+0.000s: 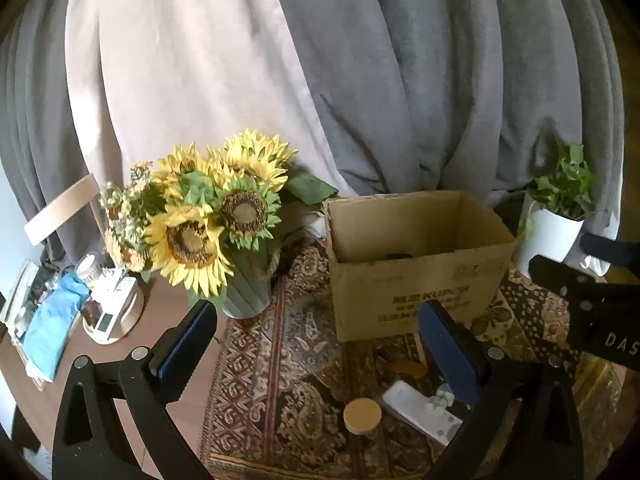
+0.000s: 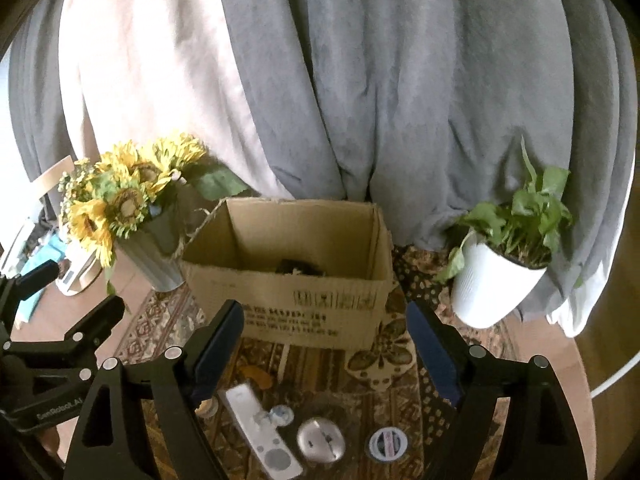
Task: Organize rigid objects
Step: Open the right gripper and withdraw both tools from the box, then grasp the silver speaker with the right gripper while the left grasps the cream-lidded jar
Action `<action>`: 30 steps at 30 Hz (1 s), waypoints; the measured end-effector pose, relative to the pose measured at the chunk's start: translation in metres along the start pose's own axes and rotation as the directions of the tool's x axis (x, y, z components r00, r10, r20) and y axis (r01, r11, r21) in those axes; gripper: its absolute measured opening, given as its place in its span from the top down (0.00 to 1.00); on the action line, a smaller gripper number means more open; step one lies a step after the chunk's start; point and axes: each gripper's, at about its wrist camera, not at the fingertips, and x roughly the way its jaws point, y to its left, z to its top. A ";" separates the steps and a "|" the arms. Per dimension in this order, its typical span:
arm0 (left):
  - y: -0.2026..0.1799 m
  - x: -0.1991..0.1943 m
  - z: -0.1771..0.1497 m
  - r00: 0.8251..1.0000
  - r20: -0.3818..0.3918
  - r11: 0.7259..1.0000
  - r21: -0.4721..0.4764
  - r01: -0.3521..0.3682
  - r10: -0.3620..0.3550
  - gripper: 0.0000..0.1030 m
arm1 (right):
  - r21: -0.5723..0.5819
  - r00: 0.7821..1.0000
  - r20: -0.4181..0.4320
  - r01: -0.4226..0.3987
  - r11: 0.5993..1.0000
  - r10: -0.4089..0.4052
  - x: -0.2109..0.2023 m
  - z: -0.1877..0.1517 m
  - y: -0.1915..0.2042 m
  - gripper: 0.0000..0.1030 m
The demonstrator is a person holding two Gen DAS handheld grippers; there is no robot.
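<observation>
Grey and pale curtains (image 1: 360,80) hang behind a desk (image 1: 168,312) laid with a patterned rug (image 1: 280,360). In the left wrist view, the left hand-held gripper (image 1: 316,344) hangs with jaws apart and nothing between them, above the rug. An open box (image 1: 416,264) stands ahead – sunflowers (image 1: 208,216) to its left, a potted plant (image 1: 556,220) to its right. A wooden-lidded jar (image 1: 362,416) and a white remote (image 1: 420,408) lie near its front.

In the right wrist view, the right hand-held gripper (image 2: 326,348) is likewise spread and empty. Below it on the rug lie the remote (image 2: 260,428), a silver disc (image 2: 320,444) and a round tin (image 2: 389,444) – all in front of the box (image 2: 296,268).
</observation>
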 end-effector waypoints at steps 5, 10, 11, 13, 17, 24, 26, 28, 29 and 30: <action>-0.001 -0.006 -0.018 1.000 -0.011 1.000 -0.003 0.012 -0.012 0.00 | 0.000 1.000 -0.017 -0.023 1.000 0.023 -0.004 -0.017 0.002 0.18; -0.001 -0.006 -0.033 0.999 -0.036 1.000 -0.008 0.018 -0.018 0.00 | -0.016 0.999 -0.032 -0.029 0.999 0.029 -0.007 -0.035 0.007 0.18; -0.001 -0.006 -0.036 0.999 -0.038 1.000 -0.007 0.017 -0.017 0.00 | -0.021 0.999 -0.035 -0.029 0.999 0.028 -0.007 -0.039 0.008 0.18; -0.003 -0.006 -0.042 0.999 -0.038 1.000 0.001 0.012 -0.012 0.00 | -0.022 0.998 -0.045 -0.039 0.999 0.038 -0.006 -0.044 0.010 0.18; -0.006 -0.007 -0.053 0.999 -0.032 1.000 0.021 0.004 -0.003 0.00 | -0.014 0.997 -0.062 -0.041 0.999 0.040 -0.006 -0.057 0.010 0.18; -0.012 -0.010 -0.072 1.000 -0.026 0.998 0.055 -0.014 0.015 0.00 | -0.025 0.996 -0.081 -0.038 0.999 0.036 -0.004 -0.077 0.010 0.18; -0.014 -0.009 -0.076 0.999 -0.025 0.998 0.065 -0.018 0.019 0.00 | -0.035 0.996 -0.084 -0.032 0.999 0.029 -0.003 -0.082 0.011 0.18; -0.015 -0.006 -0.080 0.999 -0.027 0.997 0.079 -0.023 0.025 0.00 | -0.047 0.996 -0.089 -0.032 0.998 0.028 -0.001 -0.088 0.013 0.18; -0.016 -0.004 -0.082 0.999 -0.030 0.996 0.083 -0.024 0.027 0.00 | -0.054 0.995 -0.095 -0.035 0.998 0.030 0.001 -0.091 0.014 0.18; -0.017 0.000 -0.086 0.999 -0.038 0.996 0.087 -0.022 0.026 0.00 | -0.056 0.995 -0.100 -0.035 0.998 0.029 0.003 -0.094 0.015 0.18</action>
